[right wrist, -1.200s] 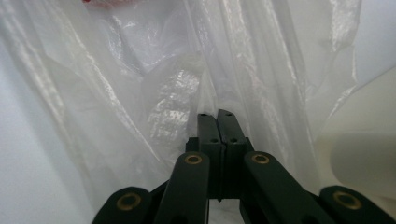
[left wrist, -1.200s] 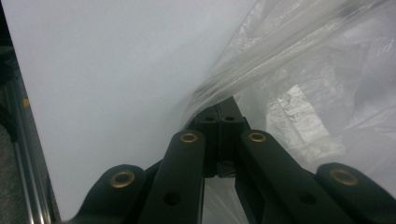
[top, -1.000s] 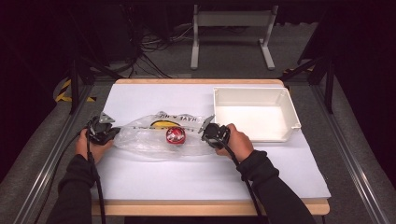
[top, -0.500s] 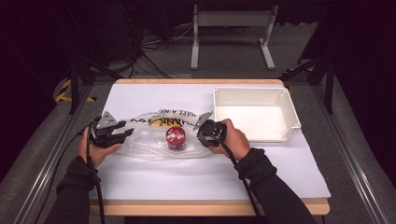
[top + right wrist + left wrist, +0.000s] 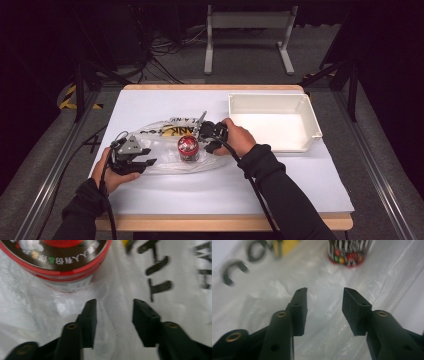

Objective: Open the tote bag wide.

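A thin clear plastic bag [image 5: 165, 162] with black lettering and a yellow patch lies flat on the white table cover. A short red-lidded tub [image 5: 188, 148] sits at the bag's middle. My left gripper [image 5: 146, 156] hovers over the bag's left end, open, after its jaws opened and then closed a little. In the left gripper view the left gripper [image 5: 325, 293] has bare film [image 5: 262, 290] under it and the tub [image 5: 349, 252] ahead. My right gripper [image 5: 204, 139] is just right of the tub and has been opening. The right gripper [image 5: 114, 305] is over the printed film [image 5: 175, 302], close to the tub [image 5: 57, 260].
A white rectangular tray [image 5: 272, 97] stands at the back right of the table, close behind the right hand. The white cover [image 5: 200, 195] stretches toward the front edge. Dark floor, cables and a metal stand lie beyond the table.
Both grippers went from shut to open and let go of the bag's ends. The left hand moved right and nearer; the right hand moved left toward the tub. The bag lies slacker.
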A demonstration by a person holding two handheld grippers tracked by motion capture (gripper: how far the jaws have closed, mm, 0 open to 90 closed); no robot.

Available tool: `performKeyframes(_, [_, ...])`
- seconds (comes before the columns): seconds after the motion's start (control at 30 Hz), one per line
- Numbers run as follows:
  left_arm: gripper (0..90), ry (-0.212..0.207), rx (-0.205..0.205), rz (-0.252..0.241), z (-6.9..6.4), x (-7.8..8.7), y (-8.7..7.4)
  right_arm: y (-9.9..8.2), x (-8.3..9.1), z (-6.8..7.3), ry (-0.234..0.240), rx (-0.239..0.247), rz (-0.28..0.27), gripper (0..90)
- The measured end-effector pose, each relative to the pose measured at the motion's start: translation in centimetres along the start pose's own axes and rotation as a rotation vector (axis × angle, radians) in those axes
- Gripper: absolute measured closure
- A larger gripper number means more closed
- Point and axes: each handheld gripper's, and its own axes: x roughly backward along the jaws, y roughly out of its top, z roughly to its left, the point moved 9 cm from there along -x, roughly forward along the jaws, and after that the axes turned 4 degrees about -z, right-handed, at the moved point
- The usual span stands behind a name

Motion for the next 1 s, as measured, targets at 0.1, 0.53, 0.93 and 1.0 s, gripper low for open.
performKeyframes(0.1, [52.0, 0.008, 0.013, 0.020, 0.3, -0.2, -0.9, -0.2, -0.6, 0.4, 0.036, 0.009, 0.041, 37.5])
performKeyframes(0.53, [26.1, 0.059, 0.102, 0.102, 3.0, -0.3, -4.3, -1.0, -1.1, -0.9, -0.106, 0.003, 0.126, 24.5])
performKeyframes(0.93, [19.0, 0.089, 0.117, 0.107, 4.1, 0.0, -4.7, -1.9, -0.8, -2.1, -0.175, -0.012, 0.127, 11.9])
performKeyframes(1.0, [16.0, 0.075, 0.104, 0.053, 3.8, 0.1, -3.8, -1.5, -0.8, -1.8, -0.164, -0.007, 0.100, 8.1])
